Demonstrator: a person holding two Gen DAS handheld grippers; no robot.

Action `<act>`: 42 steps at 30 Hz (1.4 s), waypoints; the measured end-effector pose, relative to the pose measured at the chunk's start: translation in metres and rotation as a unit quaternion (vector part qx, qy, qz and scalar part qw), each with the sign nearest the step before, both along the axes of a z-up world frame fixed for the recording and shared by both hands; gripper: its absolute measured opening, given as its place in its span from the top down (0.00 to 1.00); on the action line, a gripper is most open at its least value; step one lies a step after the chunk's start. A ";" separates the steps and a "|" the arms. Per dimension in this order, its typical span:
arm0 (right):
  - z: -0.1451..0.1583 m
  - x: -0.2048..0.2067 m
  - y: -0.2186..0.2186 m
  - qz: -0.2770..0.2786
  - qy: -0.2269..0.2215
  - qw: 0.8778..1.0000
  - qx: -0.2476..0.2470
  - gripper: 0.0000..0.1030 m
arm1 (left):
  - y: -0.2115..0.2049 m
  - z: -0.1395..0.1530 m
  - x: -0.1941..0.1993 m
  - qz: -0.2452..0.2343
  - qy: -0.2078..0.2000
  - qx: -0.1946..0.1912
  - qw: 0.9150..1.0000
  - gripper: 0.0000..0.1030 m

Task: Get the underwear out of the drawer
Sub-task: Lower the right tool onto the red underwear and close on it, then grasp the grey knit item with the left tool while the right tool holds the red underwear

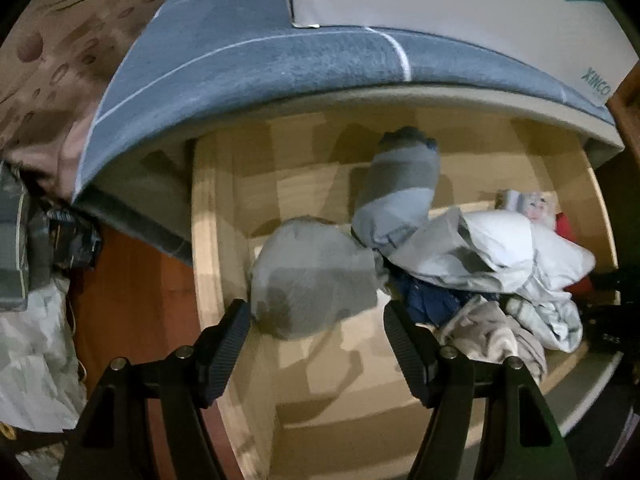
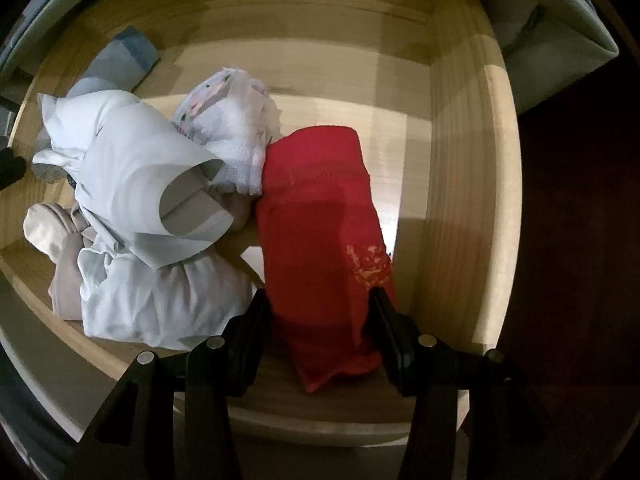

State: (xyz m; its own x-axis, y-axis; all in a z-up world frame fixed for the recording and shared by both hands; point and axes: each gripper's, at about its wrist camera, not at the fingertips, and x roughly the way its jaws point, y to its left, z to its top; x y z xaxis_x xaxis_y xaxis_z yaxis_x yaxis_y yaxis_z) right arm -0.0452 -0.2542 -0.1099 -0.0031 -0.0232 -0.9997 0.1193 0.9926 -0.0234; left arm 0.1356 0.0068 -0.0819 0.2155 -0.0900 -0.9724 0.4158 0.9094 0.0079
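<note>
Below your right gripper (image 2: 318, 312) the red underwear (image 2: 320, 240) lies in the drawer (image 2: 460, 200), toward its right wall, its long axis running straight away from you and its near end sitting between the jaws. The pads flank the cloth on both sides; the right one seems to touch it, but a firm pinch is not plain, so treat the grip as unfinished. That gripper points almost straight down, so a close and a lift should do.

Your left gripper (image 1: 316, 322) hangs spread and empty over the drawer's left end, above a grey bundle (image 1: 312, 276), with the pale heap (image 1: 500, 256) to its right. Red is the right hand's job.
</note>
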 end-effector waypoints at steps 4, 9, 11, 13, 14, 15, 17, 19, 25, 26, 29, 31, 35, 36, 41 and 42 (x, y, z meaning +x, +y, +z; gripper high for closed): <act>0.006 0.007 0.015 -0.001 0.001 1.000 0.000 0.52 | -0.008 -0.007 0.010 -0.011 -0.003 0.009 1.000 0.31; 0.001 0.036 0.001 -0.002 0.000 1.000 0.005 0.52 | -0.021 -0.021 0.019 -0.029 0.014 0.034 0.999 0.31; 0.000 0.041 -0.001 -0.003 0.000 1.000 0.005 0.52 | -0.026 -0.030 0.022 -0.036 0.027 0.049 0.998 0.31; -0.002 0.042 -0.001 -0.003 0.000 1.000 0.006 0.52 | -0.030 -0.033 0.023 -0.044 0.028 0.060 0.997 0.31; -0.002 0.043 -0.002 -0.003 0.000 1.000 0.006 0.51 | -0.032 -0.035 0.024 -0.048 0.032 0.069 0.996 0.31; -0.001 0.043 -0.002 -0.003 0.000 1.000 0.008 0.51 | -0.035 -0.037 0.024 -0.050 0.036 0.072 0.995 0.31; 0.001 0.044 -0.004 -0.004 -0.001 1.000 0.010 0.51 | -0.038 -0.041 0.024 -0.052 0.046 0.078 0.995 0.31; 0.003 0.044 -0.005 -0.004 -0.001 1.000 0.010 0.51 | -0.042 -0.047 0.022 -0.057 0.062 0.091 0.992 0.31; 0.006 0.044 -0.006 -0.002 -0.002 1.000 0.013 0.49 | -0.043 -0.051 0.011 -0.042 0.099 0.093 0.990 0.31; 0.006 0.045 -0.005 -0.002 -0.002 1.000 0.014 0.49 | -0.043 -0.051 0.009 -0.037 0.109 0.087 0.990 0.31; 0.006 0.046 -0.004 -0.001 -0.003 1.000 0.014 0.49 | -0.039 -0.052 0.000 -0.021 0.126 0.076 0.989 0.33; 0.007 0.046 -0.004 -0.002 -0.004 1.000 0.014 0.49 | -0.036 -0.052 -0.003 -0.007 0.139 0.065 0.988 0.35; 0.008 0.047 -0.005 -0.002 -0.005 1.000 0.016 0.49 | -0.030 -0.052 -0.010 0.017 0.165 0.046 0.985 0.45; 0.008 0.047 -0.005 -0.002 -0.006 1.000 0.017 0.49 | -0.029 -0.051 -0.012 0.021 0.172 0.040 0.984 0.45; 0.010 0.047 -0.006 -0.003 -0.008 1.000 0.019 0.49 | -0.018 -0.052 -0.026 0.037 0.179 0.027 0.983 0.45; 0.010 0.047 -0.006 -0.003 -0.008 1.000 0.019 0.49 | -0.015 -0.050 -0.025 0.042 0.174 0.021 0.984 0.45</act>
State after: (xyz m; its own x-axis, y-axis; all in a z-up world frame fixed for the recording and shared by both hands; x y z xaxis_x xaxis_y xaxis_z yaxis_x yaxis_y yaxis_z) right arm 0.0018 -0.2606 -0.1002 0.0129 0.0151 -0.9998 0.1250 0.9920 0.0166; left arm 0.1104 -0.0080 -0.1316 -0.1267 -0.0448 -0.9909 0.3229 0.9427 -0.0839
